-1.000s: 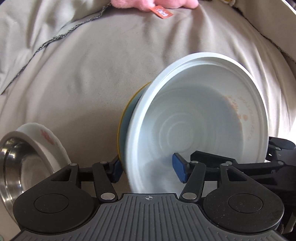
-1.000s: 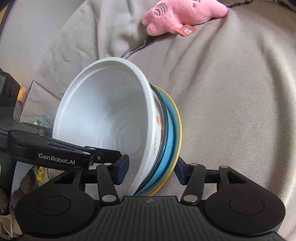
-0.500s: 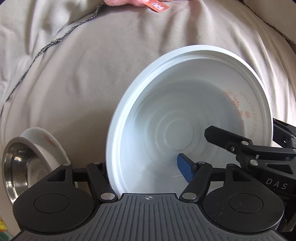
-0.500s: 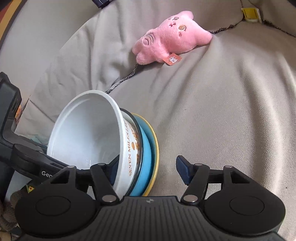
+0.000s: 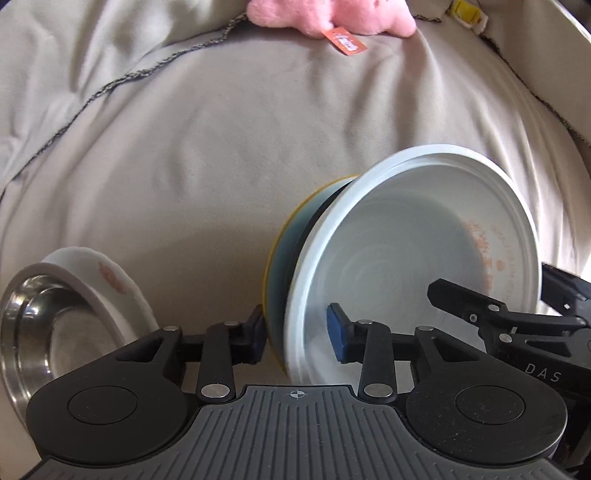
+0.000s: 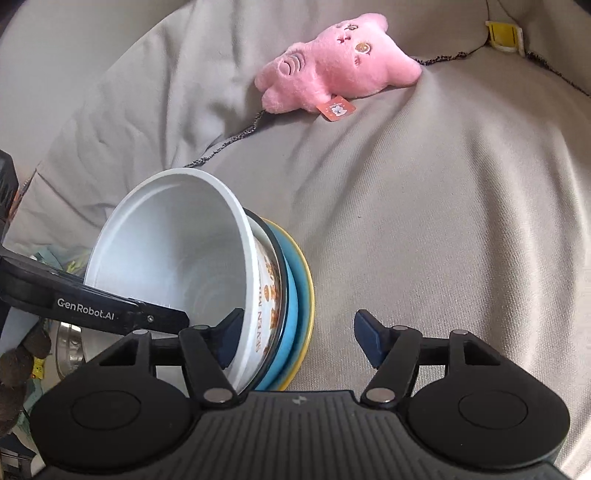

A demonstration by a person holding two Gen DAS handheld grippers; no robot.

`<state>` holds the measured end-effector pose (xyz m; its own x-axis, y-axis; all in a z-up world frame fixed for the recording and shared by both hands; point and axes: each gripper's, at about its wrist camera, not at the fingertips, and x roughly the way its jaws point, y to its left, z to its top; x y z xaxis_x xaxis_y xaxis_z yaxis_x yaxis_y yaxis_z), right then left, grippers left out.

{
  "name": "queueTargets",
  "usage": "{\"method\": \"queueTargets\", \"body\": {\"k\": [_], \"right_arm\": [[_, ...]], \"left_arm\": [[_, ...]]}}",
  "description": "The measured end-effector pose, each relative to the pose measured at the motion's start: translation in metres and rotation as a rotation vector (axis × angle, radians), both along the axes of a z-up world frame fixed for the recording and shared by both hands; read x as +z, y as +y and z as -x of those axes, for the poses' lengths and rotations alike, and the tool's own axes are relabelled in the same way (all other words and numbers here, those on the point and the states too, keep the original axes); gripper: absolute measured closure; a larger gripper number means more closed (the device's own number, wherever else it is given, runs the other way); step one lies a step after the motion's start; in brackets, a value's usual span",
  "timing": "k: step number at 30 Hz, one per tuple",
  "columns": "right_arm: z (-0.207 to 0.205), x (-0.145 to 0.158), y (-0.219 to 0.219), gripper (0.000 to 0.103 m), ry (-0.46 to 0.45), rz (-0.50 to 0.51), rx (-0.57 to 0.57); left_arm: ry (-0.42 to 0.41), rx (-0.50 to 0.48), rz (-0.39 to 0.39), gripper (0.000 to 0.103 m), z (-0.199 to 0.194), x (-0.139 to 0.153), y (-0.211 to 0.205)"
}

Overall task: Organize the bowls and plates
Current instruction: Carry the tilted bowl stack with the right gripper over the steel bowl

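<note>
A stack stands tilted on its edge: a white paper bowl (image 5: 413, 254) nested in a black-rimmed bowl, on a blue plate with a yellow rim (image 5: 280, 266). My left gripper (image 5: 299, 334) is shut on the stack's lower rim, one finger behind the plate, one inside the white bowl. In the right wrist view the same white bowl (image 6: 173, 258) and blue plate (image 6: 295, 306) sit at the left. My right gripper (image 6: 299, 332) is open; its left finger is inside the white bowl and its right finger stands apart from the plate.
A steel bowl (image 5: 33, 332) nested in a white floral dish (image 5: 107, 280) lies at the lower left. A pink plush toy (image 6: 332, 70) lies at the back of the beige fabric cushion (image 6: 424, 221). A yellow tag (image 6: 502, 35) is at the far right.
My right gripper has opened and let go of the stack, its right finger now apart from the plate. The left gripper holds the stack, which has shifted right and lower in its view.
</note>
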<state>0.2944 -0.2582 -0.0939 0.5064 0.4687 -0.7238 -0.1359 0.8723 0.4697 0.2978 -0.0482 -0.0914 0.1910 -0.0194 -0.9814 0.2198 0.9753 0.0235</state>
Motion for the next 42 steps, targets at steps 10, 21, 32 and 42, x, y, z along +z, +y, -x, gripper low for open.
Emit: {"method": "queueTargets", "body": {"k": [10, 21, 32, 42], "right_arm": [[-0.02, 0.014, 0.048, 0.022, 0.046, 0.26, 0.071], [-0.017, -0.02, 0.022, 0.052, 0.15, -0.106, 0.006], [-0.021, -0.029, 0.001, 0.058, 0.177, -0.224, 0.006], [-0.028, -0.019, -0.008, 0.06, 0.166, -0.164, -0.013]], "left_arm": [[-0.042, -0.012, -0.051, 0.074, 0.008, 0.001, -0.004], [-0.034, -0.015, -0.048, 0.071, 0.006, -0.001, -0.005], [-0.037, -0.021, -0.056, 0.063, 0.004, 0.005, -0.015], [-0.019, 0.02, -0.016, 0.054, -0.013, -0.004, -0.022]]}}
